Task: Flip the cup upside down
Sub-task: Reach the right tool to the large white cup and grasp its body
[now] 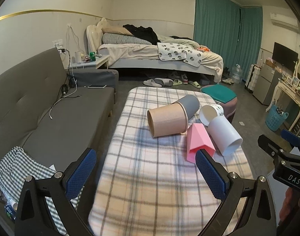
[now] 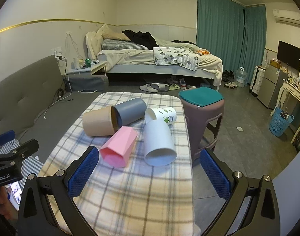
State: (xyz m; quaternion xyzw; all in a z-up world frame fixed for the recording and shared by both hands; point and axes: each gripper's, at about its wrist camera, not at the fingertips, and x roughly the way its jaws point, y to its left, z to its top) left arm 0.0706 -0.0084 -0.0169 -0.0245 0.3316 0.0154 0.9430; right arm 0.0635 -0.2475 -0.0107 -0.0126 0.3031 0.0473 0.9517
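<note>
Several cups lie on their sides on a plaid-covered table (image 1: 150, 177) (image 2: 134, 196): a tan cup (image 1: 166, 121) (image 2: 98, 123), a grey cup (image 1: 189, 104) (image 2: 131, 111), a pink faceted cup (image 1: 198, 140) (image 2: 119, 149), a plain white cup (image 1: 224, 135) (image 2: 158, 144) and a small printed white cup (image 1: 211, 114) (image 2: 161, 115). My left gripper (image 1: 146, 169) is open and empty, short of the cups. My right gripper (image 2: 150, 169) is open and empty, its jaws either side of the pink and white cups, nearer the camera. The right gripper also shows in the left wrist view (image 1: 281, 147).
A grey sofa (image 1: 51, 118) runs along the table's left side. A purple stool with a teal cushion (image 2: 201, 106) stands at the table's right. A bed (image 1: 159, 57), slippers, a blue basket (image 2: 280, 122) and a dresser lie beyond.
</note>
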